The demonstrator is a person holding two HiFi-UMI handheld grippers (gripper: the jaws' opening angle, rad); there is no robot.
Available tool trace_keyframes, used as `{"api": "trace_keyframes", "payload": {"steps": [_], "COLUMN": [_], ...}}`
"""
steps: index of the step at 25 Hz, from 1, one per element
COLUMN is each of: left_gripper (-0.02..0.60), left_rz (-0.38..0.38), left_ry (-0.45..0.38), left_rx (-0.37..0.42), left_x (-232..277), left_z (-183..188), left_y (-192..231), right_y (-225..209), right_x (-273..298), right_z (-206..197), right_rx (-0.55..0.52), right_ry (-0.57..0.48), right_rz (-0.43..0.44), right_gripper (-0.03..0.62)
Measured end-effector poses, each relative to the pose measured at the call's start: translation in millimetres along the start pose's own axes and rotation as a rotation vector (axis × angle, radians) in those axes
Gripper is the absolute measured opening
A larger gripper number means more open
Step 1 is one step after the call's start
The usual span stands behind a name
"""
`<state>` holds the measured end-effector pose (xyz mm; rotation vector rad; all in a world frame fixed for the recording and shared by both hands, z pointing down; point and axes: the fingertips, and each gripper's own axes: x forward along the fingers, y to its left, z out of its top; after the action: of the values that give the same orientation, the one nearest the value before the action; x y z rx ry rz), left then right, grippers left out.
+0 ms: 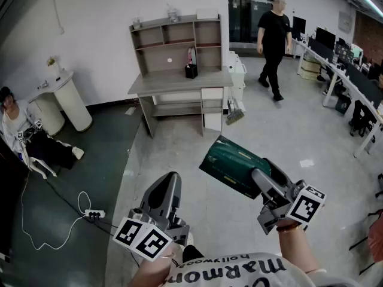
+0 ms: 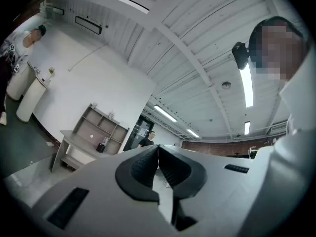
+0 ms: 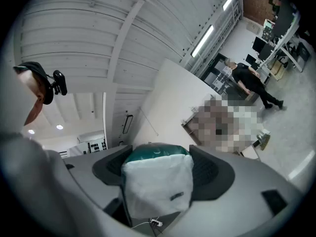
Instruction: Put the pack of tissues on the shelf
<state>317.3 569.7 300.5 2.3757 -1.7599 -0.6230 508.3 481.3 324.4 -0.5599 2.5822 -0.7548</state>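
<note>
A dark green pack of tissues (image 1: 234, 166) hangs in the air at the lower middle of the head view, with my right gripper (image 1: 263, 181) shut on its near end. In the right gripper view the pack (image 3: 157, 180) shows a white end and a green top, pressed between both pads. My left gripper (image 1: 169, 187) is at the lower left of the head view, pointing forward; in the left gripper view its jaws (image 2: 157, 158) meet with nothing between them. The grey desk with a shelf unit (image 1: 178, 40) stands far ahead against the white wall.
A person in black (image 1: 273, 37) walks at the back right. Another person (image 1: 18, 130) sits on the floor at the left near a white round stand (image 1: 67, 100). A power strip and cable (image 1: 90, 213) lie on the dark floor. Office desks (image 1: 347, 70) line the right side.
</note>
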Motion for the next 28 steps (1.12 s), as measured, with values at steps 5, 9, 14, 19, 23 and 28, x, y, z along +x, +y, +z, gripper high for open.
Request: {"api": "trace_keyframes", "payload": {"steps": [5, 9, 14, 19, 23, 28], "left_gripper": [0.017, 0.017, 0.017, 0.017, 0.017, 0.017], "left_rz": [0.003, -0.010, -0.020, -0.046, -0.057, -0.058], "left_ry": [-0.002, -0.005, 0.005, 0.008, 0.016, 0.040], "left_rx": [0.034, 0.028, 0.008, 0.005, 0.011, -0.004], "left_x": [-1.3, 4.3, 53.5, 95.5, 113.8, 123.1], "left_z": [-3.2, 1.0, 36.7, 73.2, 89.8, 91.8], "left_y": [-2.3, 3.9, 89.6, 157.8, 198.8, 247.7], "right_y": [-3.8, -4.2, -27.0, -39.8, -49.6, -64.6], "right_x": [-3.4, 4.8, 102.0, 184.0, 226.4, 262.3], "right_z": [-2.8, 0.6, 7.7, 13.7, 12.3, -1.6], "right_rx": [0.001, -0.014, -0.022, -0.019, -0.007, -0.044], "right_ry": [-0.003, -0.021, -0.034, -0.057, -0.076, -0.076], "right_rz": [0.004, 0.008, -0.012, -0.017, -0.037, -0.088], "right_gripper": [0.362, 0.362, 0.362, 0.364, 0.367, 0.367]}}
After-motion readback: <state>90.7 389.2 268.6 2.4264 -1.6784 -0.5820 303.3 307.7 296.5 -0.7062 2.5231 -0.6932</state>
